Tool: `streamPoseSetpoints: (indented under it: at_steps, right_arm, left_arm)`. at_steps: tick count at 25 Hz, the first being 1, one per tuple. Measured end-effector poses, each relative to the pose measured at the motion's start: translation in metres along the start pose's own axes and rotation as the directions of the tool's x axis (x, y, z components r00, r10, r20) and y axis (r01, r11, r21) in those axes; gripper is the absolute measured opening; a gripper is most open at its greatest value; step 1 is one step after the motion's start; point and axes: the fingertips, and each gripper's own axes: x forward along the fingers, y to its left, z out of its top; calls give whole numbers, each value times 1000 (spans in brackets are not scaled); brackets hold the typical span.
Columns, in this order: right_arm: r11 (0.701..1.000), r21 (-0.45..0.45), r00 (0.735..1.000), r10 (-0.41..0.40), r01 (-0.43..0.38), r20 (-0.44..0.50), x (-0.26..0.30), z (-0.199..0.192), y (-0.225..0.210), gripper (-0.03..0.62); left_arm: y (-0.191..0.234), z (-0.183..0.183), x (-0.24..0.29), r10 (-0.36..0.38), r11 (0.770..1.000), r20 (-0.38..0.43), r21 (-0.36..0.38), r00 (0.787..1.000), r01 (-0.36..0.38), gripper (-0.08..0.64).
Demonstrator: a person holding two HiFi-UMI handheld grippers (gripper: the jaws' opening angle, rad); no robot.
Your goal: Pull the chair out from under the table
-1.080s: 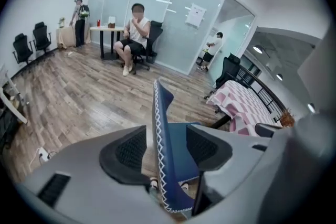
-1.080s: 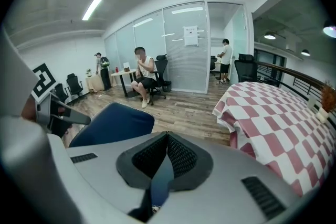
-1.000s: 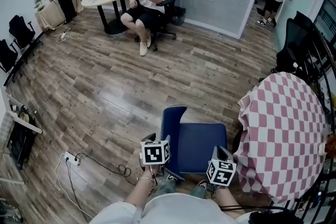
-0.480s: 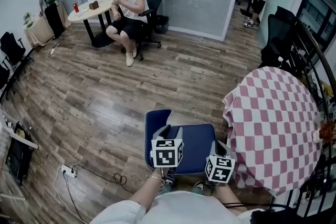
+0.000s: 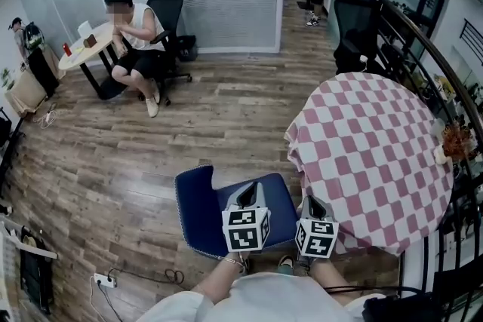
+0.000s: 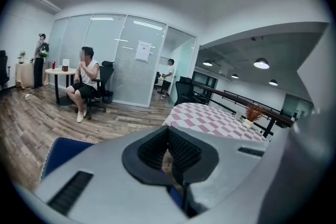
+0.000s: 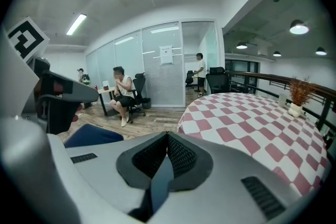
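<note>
chair point(image 5: 211, 215) on the floor, just beside the near-left edge of the checked table point(image 5: 377, 154). its seat looks clear of the cloth hem, backrest on the side away from the table. task looks nearly or fully done.

left claw point(image 5: 247, 194) is pinched fully together with nothing in it, over the seat. right claw point(image 5: 312, 204) is also tips-together, over the seat's table-side edge. the blue in the slot behind its tips reads as seat beyond, not a grip.

risks, judged:
- neither claw has hold of the chair, so any further pull needs a fresh grasp. a shallow pinch on the padded edge could slip off.
- dragging further back could run the legs into the person's own feet point(image 5: 285, 264).
- the power strip and its cable point(image 5: 106, 281) lie on the floor at near left and could snag.
- the cloth hem could catch the seat and drag.

around: seated person point(image 5: 136, 49) at a round table far left, black office chairs point(image 5: 355, 26) beyond, a railing along the right. open floor lies behind the backrest.
</note>
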Motion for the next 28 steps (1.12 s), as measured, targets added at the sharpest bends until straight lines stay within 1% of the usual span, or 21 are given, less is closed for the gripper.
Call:
streamPoseSetpoints:
  at_steps: [4, 7, 10, 13, 17, 22, 28]
  right_arm:
    - [998, 38, 999, -45, 44, 13, -8, -4, -30, 18]
    - [994, 67, 996, -85, 83, 21, -16, -8, -52, 18]
    - [988, 99, 992, -123, 120, 23, -23, -16, -74, 18]
    - [978, 134, 987, -162, 158, 18, -32, -24, -93, 18]
    - [965, 169, 979, -205, 201, 10, -42, -33, -112, 18]
    - [947, 212, 968, -251, 241, 21, -52, -38, -127, 18]
    - [945, 194, 962, -273, 264, 24, -57, -39, -134, 17]
  left_arm:
    - [-37, -3, 14, -78, 997, 2, 25, 997, 78, 5]
    - [-62, -7, 22, -140, 990, 13, 24, 990, 140, 3]
    - [-84, -19, 31, -177, 983, -3, 45, 984, 177, 3]
    - [-105, -34, 39, -228, 972, -30, 51, 973, 230, 3]
    - [-121, -50, 48, -257, 962, -75, 75, 963, 263, 3]
    - [-140, -53, 55, -292, 948, -86, 109, 953, 300, 3]
    - [-154, -57, 60, -314, 936, -103, 135, 944, 326, 3]
